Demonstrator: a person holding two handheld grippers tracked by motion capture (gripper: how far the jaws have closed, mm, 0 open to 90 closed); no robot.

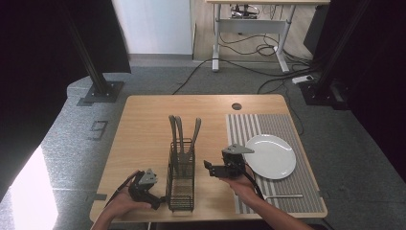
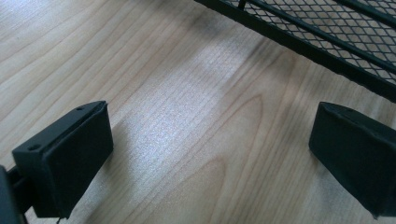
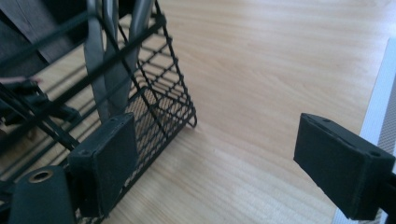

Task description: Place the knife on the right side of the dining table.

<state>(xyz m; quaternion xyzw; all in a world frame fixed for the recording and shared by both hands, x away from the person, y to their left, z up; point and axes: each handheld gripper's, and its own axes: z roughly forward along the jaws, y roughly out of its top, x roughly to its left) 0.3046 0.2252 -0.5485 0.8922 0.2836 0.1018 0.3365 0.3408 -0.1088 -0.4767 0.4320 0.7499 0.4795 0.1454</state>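
Note:
A black wire cutlery basket (image 1: 181, 179) stands mid-table with three grey utensils (image 1: 184, 133) upright in its far end. My left gripper (image 1: 160, 203) lies low by the basket's near left corner. In the left gripper view it (image 2: 210, 126) is open over bare wood, the basket's mesh (image 2: 327, 32) just beyond. My right gripper (image 1: 209, 168) hovers to the right of the basket, pointing at it. The right gripper view shows it (image 3: 219, 140) open and holding nothing, with the basket (image 3: 159, 93) and the utensils (image 3: 105, 70) at its left.
A striped placemat (image 1: 249, 127) covers the table's right part and carries a white plate (image 1: 271, 156). One silver utensil (image 1: 285, 195) lies on the mat near the front edge. The mat's edge (image 3: 388, 93) shows beside my right jaw. A round cable hole (image 1: 236, 106) sits at the back.

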